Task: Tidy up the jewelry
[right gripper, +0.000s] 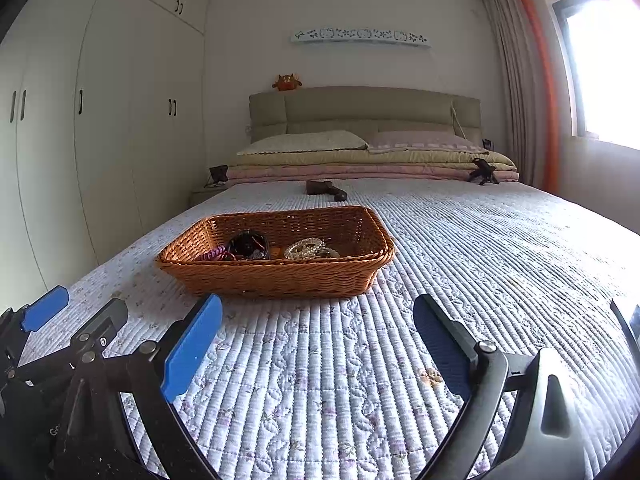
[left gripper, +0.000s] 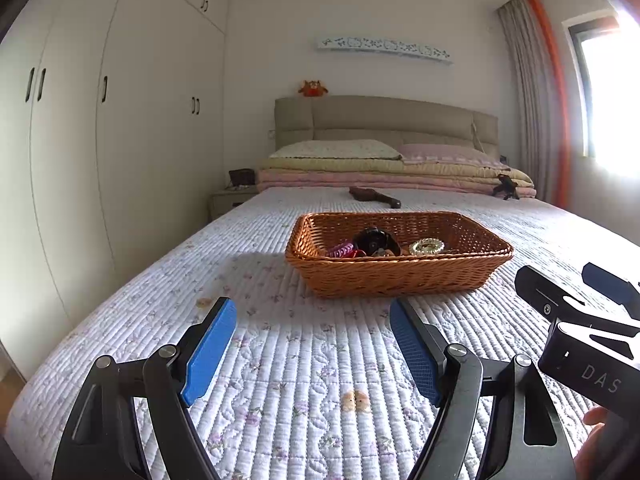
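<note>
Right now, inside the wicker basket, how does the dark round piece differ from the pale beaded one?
The dark round piece is black with red glints, while the pale beaded piece is cream-gold and translucent. The dark one stands taller and sits left of centre; the pale one lies flat at the middle. A pink coil lies against the dark one; the pale one has none. Both rest on the floor of the basket, and neither is held.

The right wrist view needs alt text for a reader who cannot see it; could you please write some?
A wicker basket holding bracelets and hair ties sits on a quilted bed. The open right gripper hovers empty before it, with the left gripper at the left edge.
</note>
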`<state>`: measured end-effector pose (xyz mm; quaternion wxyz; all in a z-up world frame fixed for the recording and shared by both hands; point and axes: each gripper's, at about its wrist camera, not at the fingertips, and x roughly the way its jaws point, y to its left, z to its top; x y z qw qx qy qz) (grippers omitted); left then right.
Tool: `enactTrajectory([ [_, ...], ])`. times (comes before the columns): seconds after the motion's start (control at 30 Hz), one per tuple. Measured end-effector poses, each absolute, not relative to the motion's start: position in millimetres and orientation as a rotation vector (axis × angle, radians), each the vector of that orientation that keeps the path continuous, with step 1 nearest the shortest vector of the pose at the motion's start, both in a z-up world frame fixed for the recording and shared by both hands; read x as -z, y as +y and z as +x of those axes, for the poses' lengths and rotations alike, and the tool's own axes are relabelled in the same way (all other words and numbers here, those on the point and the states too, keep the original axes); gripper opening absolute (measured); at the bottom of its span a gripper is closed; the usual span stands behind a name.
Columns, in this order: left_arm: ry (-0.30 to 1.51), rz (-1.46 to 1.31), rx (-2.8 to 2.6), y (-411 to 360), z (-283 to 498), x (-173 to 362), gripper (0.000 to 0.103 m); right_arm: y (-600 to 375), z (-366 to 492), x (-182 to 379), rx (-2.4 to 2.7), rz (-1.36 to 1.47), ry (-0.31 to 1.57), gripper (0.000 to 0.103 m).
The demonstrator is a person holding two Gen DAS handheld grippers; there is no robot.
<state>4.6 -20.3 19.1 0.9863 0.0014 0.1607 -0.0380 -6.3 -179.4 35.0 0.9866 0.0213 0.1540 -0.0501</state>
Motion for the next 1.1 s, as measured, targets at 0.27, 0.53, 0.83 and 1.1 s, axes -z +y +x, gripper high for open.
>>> enactTrajectory([
  [0.27,0.333,0.011,0.071,-22.3,6.5,-17.7,0.080,-178.6,-4.3,-34.2,0.103,0.041,0.312,0.099],
  [0.53,0.335,0.010,0.069,-21.8,5.5,-17.4,0.080,-178.4,-4.1,-34.5,0.103,0.041,0.312,0.099],
  [0.83,0.339,0.009,0.069,-21.9,4.7,-18.4,0.080,-177.9,-3.5,-34.4,0.103,0.042,0.313,0.099],
  [1.1,0.354,0.003,0.069,-21.5,7.8,-18.1,0.080,-177.3,-2.8,-33.8,0.102,0.040,0.315,0.099],
])
